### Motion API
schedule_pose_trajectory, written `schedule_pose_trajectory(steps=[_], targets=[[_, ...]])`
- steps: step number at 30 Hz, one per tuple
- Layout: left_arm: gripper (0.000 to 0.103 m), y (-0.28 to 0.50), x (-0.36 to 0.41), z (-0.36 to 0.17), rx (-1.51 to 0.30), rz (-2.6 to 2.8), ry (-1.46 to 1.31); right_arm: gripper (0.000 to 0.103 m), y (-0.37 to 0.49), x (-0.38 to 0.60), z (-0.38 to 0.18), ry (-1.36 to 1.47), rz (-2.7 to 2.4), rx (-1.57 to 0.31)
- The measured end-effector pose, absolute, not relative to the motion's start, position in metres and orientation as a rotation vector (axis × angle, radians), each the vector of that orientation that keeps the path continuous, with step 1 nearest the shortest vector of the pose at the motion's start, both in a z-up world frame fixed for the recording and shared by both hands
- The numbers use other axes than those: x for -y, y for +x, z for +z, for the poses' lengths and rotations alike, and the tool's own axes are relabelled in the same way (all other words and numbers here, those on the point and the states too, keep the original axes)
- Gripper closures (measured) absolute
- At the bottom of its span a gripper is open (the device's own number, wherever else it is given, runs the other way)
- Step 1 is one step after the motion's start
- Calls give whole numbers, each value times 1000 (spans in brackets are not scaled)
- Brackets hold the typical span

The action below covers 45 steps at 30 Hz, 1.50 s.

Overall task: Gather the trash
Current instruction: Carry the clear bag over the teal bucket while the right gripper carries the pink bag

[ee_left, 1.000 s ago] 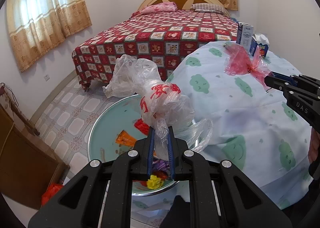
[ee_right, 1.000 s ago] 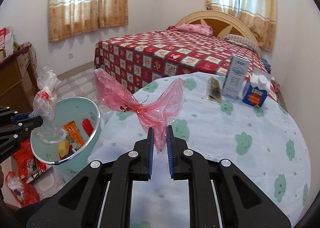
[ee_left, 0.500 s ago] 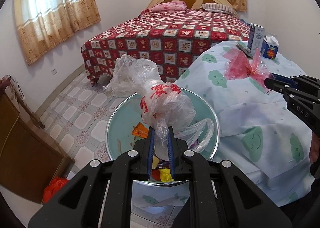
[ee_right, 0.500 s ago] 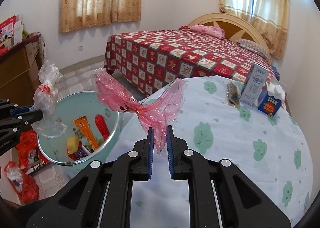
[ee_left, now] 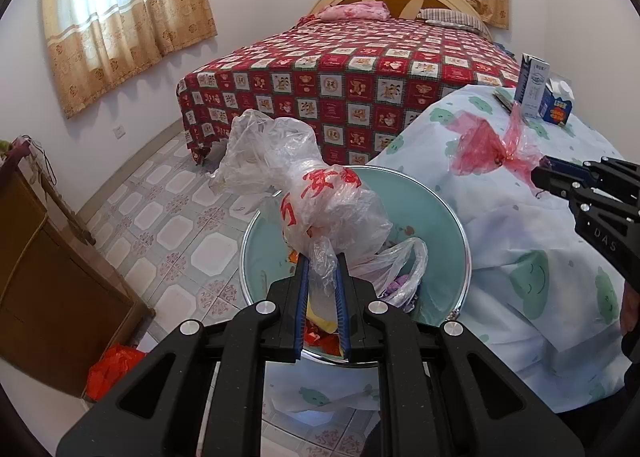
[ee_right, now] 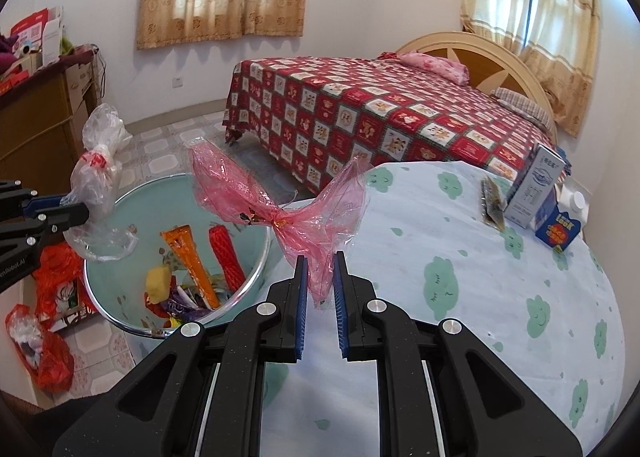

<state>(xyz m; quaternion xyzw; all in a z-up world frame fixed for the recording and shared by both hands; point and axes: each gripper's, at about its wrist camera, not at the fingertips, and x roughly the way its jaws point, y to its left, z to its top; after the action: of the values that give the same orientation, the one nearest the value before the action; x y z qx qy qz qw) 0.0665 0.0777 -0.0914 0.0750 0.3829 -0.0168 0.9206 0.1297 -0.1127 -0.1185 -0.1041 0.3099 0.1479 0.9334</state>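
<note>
My left gripper (ee_left: pixel 322 261) is shut on a crumpled clear plastic bag (ee_left: pixel 316 193) with red print and holds it over the mint-green trash bin (ee_left: pixel 452 217). The bin (ee_right: pixel 100 297) holds several wrappers. My right gripper (ee_right: pixel 319 261) is shut on a knotted red plastic bag (ee_right: pixel 276 209) and holds it above the table's left edge, just right of the bin. The clear bag (ee_right: pixel 96 173) and left gripper (ee_right: pixel 76 209) show at the left of the right wrist view. The red bag (ee_left: pixel 484 145) and right gripper (ee_left: pixel 540 177) show at the right of the left wrist view.
A round table (ee_right: pixel 460 257) with a pale blue cloth carries a grey carton (ee_right: pixel 532 193), a blue carton (ee_right: pixel 558 229) and a flat packet (ee_right: pixel 490 201) at its far side. A bed (ee_left: pixel 360 73) stands behind. A wooden cabinet (ee_left: pixel 44 277) and red bags (ee_right: pixel 44 353) sit by the bin.
Both grippers have moved left toward the bin with their bags still held. The clear bag now hangs over the bin's opening, and the red bag is closer to its rim.
</note>
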Motion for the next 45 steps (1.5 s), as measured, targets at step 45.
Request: schedule_pose_trajectory(steps=[45], targets=[[90, 73, -112, -89, -789, 11, 101, 89, 139, 71, -122, -309, 375, -633]])
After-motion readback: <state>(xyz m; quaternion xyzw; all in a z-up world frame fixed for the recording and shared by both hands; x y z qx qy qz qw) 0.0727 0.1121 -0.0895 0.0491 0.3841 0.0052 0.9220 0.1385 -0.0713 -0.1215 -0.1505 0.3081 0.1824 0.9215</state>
